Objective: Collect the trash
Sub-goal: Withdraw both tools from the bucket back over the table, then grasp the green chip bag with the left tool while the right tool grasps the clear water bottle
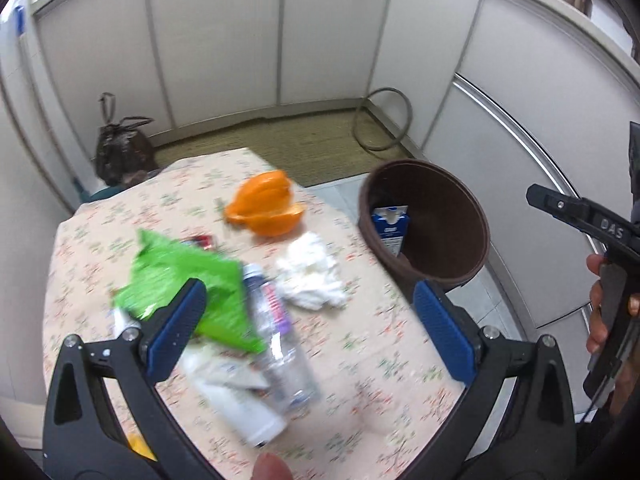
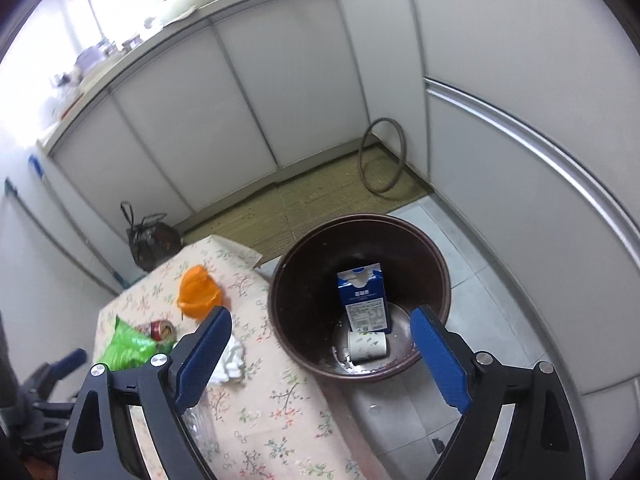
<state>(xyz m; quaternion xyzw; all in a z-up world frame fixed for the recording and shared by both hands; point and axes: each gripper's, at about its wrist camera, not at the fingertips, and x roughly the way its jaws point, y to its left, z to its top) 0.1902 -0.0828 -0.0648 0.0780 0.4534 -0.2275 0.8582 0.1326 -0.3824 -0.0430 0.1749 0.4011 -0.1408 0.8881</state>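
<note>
Trash lies on a floral-clothed table [image 1: 380, 360]: an orange peel [image 1: 266, 208], a green bag [image 1: 184, 276], a clear plastic bottle [image 1: 280, 336], a crumpled white tissue [image 1: 310, 276], a red can [image 1: 202, 241] and a white tube [image 1: 240, 408]. My left gripper [image 1: 310, 292] hangs open above the bottle and tissue, holding nothing. A brown bin [image 2: 312, 280] stands on the floor by the table's edge, with a blue milk carton [image 2: 362, 300] and a paper cup [image 2: 366, 346] inside. My right gripper [image 2: 320, 316] is open and empty over the bin's near rim.
White cabinets wall in the far side and the right. A dark tied bag [image 1: 122, 152] sits on the floor behind the table. A grey hoop [image 1: 382, 120] leans in the corner on a woven mat [image 1: 304, 148]. A hand [image 1: 596, 312] holds the right gripper's handle.
</note>
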